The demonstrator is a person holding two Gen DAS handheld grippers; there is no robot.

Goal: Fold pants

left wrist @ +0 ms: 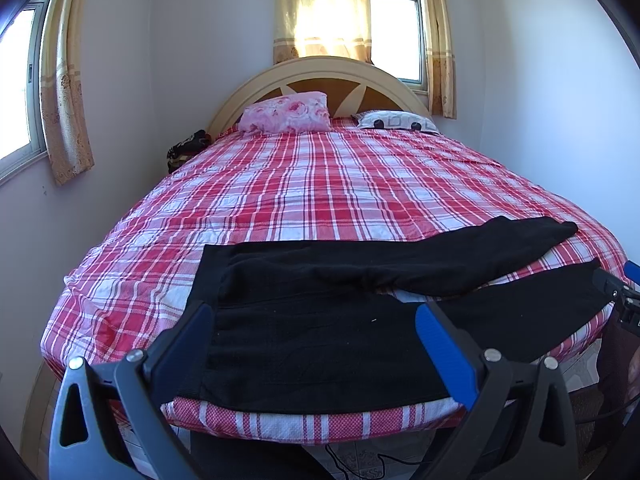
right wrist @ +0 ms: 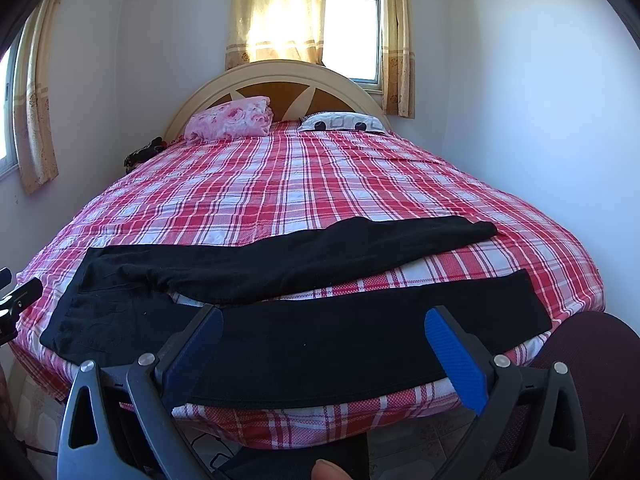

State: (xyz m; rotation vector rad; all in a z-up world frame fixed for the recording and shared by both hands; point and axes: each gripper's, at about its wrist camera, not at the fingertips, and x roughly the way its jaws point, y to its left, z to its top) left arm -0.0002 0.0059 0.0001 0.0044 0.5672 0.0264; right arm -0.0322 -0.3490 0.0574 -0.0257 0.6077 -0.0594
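Black pants [left wrist: 320, 332] lie spread flat along the near edge of the bed, waistband to the left, both legs running right and splayed apart. They also show in the right wrist view [right wrist: 328, 328]. My left gripper [left wrist: 316, 320] is open and empty, hovering in front of the waist and hip part. My right gripper [right wrist: 324, 320] is open and empty, in front of the near leg [right wrist: 440, 312]. The far leg [right wrist: 360, 248] lies farther up the bed. The right gripper's tip shows at the left wrist view's right edge [left wrist: 624, 292].
The bed has a red and white plaid cover [left wrist: 320, 184]. A pink floral pillow [left wrist: 288, 112] and a white patterned pillow [left wrist: 396, 121] lie by the headboard. White walls are close on both sides. Tiled floor and cables lie below the bed's near edge [left wrist: 360, 464].
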